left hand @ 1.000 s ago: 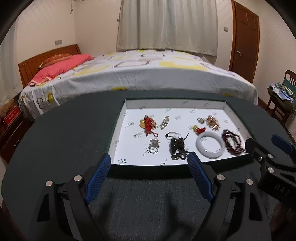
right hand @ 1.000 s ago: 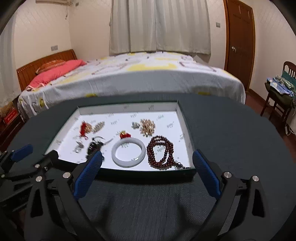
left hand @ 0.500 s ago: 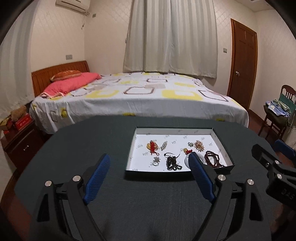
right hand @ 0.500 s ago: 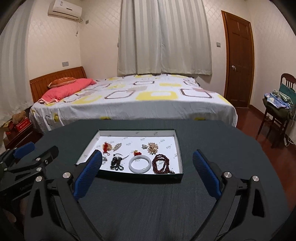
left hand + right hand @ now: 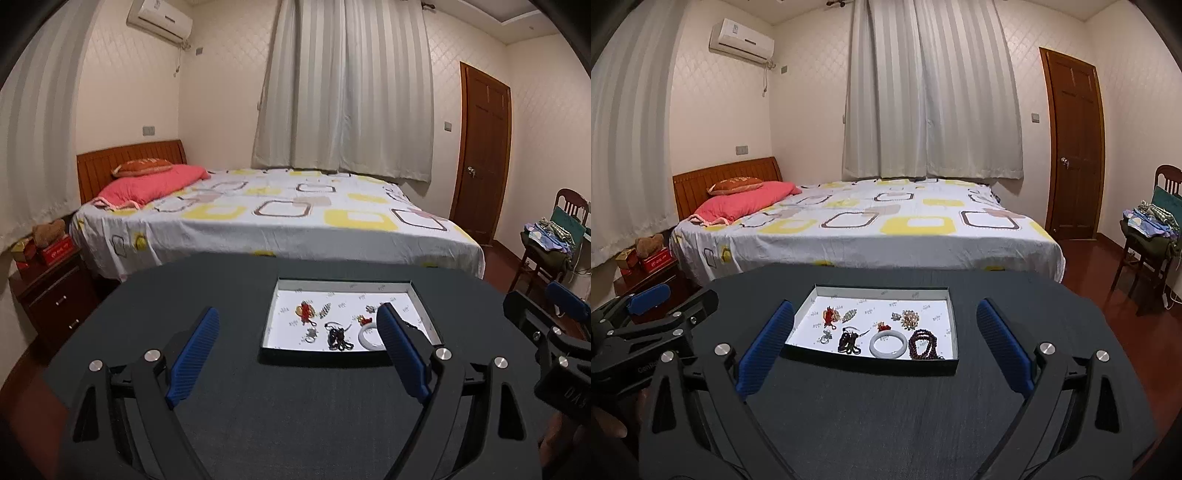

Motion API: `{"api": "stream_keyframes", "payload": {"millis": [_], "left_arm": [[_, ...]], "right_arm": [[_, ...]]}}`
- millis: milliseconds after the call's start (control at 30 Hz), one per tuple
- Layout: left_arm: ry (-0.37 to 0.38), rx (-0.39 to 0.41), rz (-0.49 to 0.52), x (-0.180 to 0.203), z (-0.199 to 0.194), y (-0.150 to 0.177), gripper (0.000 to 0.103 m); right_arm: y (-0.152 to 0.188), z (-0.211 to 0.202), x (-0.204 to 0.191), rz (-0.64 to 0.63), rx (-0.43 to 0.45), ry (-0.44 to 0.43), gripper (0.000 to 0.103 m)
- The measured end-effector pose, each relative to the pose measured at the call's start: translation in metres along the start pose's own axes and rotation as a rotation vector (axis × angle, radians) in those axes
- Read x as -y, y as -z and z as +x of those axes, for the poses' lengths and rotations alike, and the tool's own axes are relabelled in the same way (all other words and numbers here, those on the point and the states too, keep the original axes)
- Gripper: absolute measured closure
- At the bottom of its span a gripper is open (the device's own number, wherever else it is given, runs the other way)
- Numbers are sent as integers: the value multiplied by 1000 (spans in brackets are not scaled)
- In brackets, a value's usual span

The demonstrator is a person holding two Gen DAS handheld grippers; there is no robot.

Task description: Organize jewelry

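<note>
A shallow white-lined tray (image 5: 951, 325) sits on a dark round table (image 5: 886, 406); it also shows in the left wrist view (image 5: 271, 317). It holds a pale bangle (image 5: 888, 344), dark red bead strands (image 5: 923, 344), a black cord piece (image 5: 849, 341), a red tassel charm (image 5: 830, 316) and several small brooches. My right gripper (image 5: 884, 343) is open and empty, well back from the tray. My left gripper (image 5: 297, 350) is open and empty, left of the right one; its right finger hides part of the bangle (image 5: 369, 334).
A bed (image 5: 864, 229) stands behind the table. A nightstand (image 5: 51, 288) is at the left, a chair with clothes (image 5: 1152, 236) at the right, a wooden door (image 5: 1071, 147) beyond. The other gripper shows at each view's edge.
Both grippers have pulled back and up from the tray, which now looks much smaller and farther. Both stay open and empty.
</note>
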State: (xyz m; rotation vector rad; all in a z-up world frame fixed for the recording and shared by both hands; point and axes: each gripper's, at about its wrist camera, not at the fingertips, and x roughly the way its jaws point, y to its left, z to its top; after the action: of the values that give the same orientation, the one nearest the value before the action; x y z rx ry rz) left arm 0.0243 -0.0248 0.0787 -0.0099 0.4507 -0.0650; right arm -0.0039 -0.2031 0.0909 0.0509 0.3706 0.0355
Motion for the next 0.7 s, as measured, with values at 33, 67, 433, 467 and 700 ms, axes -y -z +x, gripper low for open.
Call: {"api": "stream_keyframes", "payload": {"millis": [33,67,433,467,700], "left_arm": [[-1,3,-2,0,-1,-1,19],[0,7,-5,-1,-3,-1,19],[-12,22,-6,-6,-14,0,19],[-11,29,-6,-6,-16,-1,19],[-21,36,-8,-9,-20,-1,19]], "right_arm": [[0,-2,0,1,4,1,6],[-1,-2,1,2,7,3,6],[1,-12,2,4,20,19,6],[1,-14,1,4,24,21,6],[1,-20,5,0,29,39,6]]}}
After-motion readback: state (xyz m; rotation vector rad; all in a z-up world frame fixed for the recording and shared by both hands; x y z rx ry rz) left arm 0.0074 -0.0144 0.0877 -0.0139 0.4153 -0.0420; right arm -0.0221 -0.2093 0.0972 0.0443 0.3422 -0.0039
